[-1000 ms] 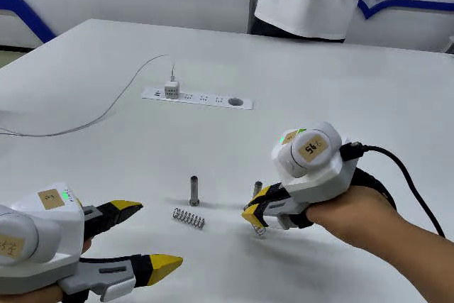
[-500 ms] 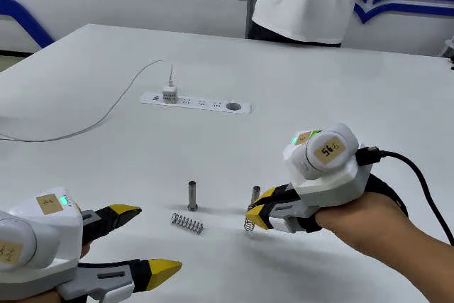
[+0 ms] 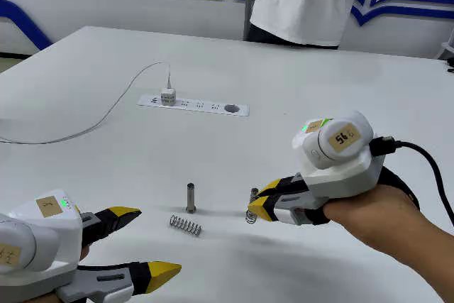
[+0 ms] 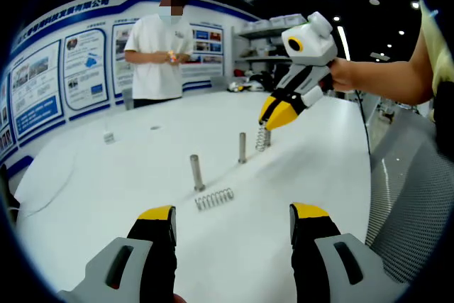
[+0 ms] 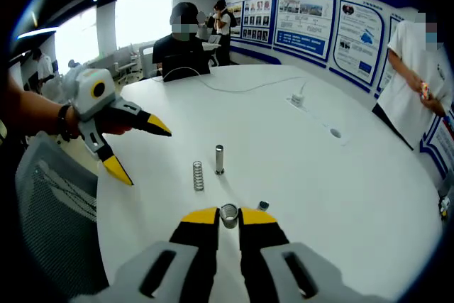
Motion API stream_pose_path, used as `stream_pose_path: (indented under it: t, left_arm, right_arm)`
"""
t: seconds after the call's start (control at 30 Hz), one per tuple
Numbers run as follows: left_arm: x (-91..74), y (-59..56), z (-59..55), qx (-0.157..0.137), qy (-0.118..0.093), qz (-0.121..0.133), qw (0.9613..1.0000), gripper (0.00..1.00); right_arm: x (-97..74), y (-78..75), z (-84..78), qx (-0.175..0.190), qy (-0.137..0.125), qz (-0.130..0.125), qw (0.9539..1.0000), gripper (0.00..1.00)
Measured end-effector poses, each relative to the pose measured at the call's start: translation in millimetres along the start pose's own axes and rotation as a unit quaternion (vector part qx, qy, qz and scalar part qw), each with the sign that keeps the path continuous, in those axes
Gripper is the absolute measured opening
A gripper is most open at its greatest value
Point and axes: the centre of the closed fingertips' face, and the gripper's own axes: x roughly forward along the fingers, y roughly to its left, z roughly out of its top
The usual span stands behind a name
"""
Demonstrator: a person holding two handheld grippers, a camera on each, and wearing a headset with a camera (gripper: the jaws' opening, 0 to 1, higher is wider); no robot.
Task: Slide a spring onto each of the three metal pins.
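White counter (image 3: 319, 90), task barely begun: right tongs (image 3: 250, 211) pinch one spring (image 3: 250, 216) just beside a bare pin (image 3: 254, 194), another spring (image 3: 185, 224) lies loose near a second bare pin (image 3: 190, 198), left tongs (image 3: 157, 240) gape wide

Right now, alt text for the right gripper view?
The right hand-held gripper pinches a spring between its yellow tips, just beside a metal pin. Beyond, on the white table, a second pin stands upright by a loose spring; the left hand-held gripper hangs open at left.
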Motion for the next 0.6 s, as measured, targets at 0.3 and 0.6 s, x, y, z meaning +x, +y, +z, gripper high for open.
stream_pose_path:
  t: [0.3,0.6]
  left_arm:
    - [-0.6,1.2,-0.8,-0.002,-0.001,0.004,1.0,0.66]
    - [-2.1,0.7,-0.9,-0.001,0.0,0.006,1.0,0.66]
  right_arm:
    - [-7.9,-8.8,13.7,-0.005,-0.01,-0.008,0.9999,0.12]
    - [-10.6,-25.5,27.2,-0.007,-0.017,-0.022,0.9996,0.12]
